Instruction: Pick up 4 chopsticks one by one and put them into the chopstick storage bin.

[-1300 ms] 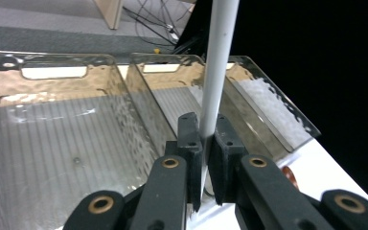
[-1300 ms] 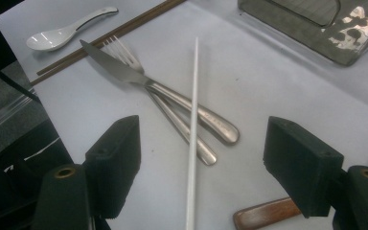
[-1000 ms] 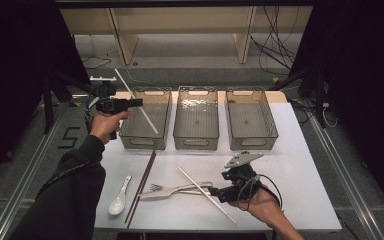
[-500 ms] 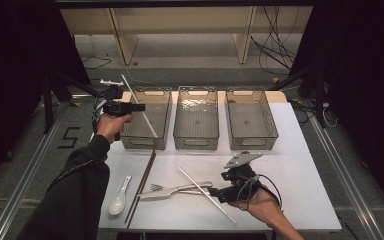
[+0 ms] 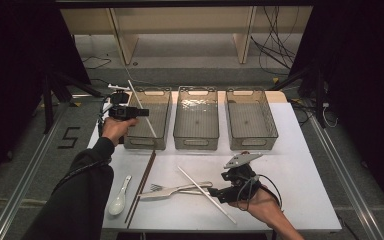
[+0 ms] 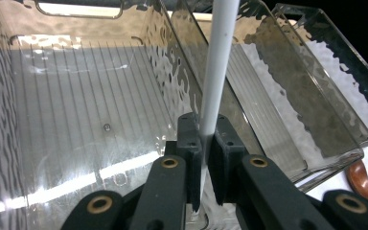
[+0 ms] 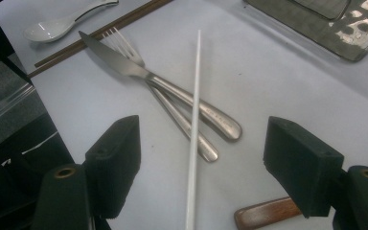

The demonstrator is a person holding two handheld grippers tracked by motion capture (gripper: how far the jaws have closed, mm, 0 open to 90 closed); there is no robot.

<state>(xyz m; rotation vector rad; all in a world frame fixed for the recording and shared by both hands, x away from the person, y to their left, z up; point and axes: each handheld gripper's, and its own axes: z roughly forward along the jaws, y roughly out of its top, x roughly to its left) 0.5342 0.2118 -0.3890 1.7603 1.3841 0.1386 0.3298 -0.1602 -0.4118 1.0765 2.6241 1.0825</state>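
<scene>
1. Your left gripper point(image 5: 139, 113) sits at about 10 o'clock on the tabletop point(image 5: 300, 165), over the near-left part of the left bin point(image 5: 149, 119). Its jaws are pinched tight on a white chopstick point(image 5: 141, 107), which slants up and away from them.
2. To finish this step well, I'd lower the stick until it lies along the bin's length, then ease the jaws apart only once its low end is near the floor. It is long and thin, so it may catch on a wall.
3. The bin is clear, smoky plastic with a ribbed floor point(image 6: 76, 120) and rippled walls. A smooth stick would likely slide on it, so a low release seems safer than a drop.
4. At about 7 o'clock lie a glossy white spoon point(image 5: 119, 199) and a pair of dark brown chopsticks point(image 5: 141, 186), side by side.
5. Near 6 o'clock a steel fork point(image 7: 172, 111) and knife point(image 7: 163, 86) lie crossed, both polished and round-handled.
6. The second white chopstick point(image 7: 194, 120) rests across their handles, so part of it sits off the tabletop, which should help a pinch.
7. Your right gripper point(image 7: 201, 163) waits at about 5 o'clock, jaws wide apart and holding nothing, straddling that stick. Closing on it square and clear of the steel handles looks the cleanest grip.
8. A wooden handle point(image 7: 263, 213) lies beside the right-hand jaw. What it belongs to I cannot tell.
</scene>
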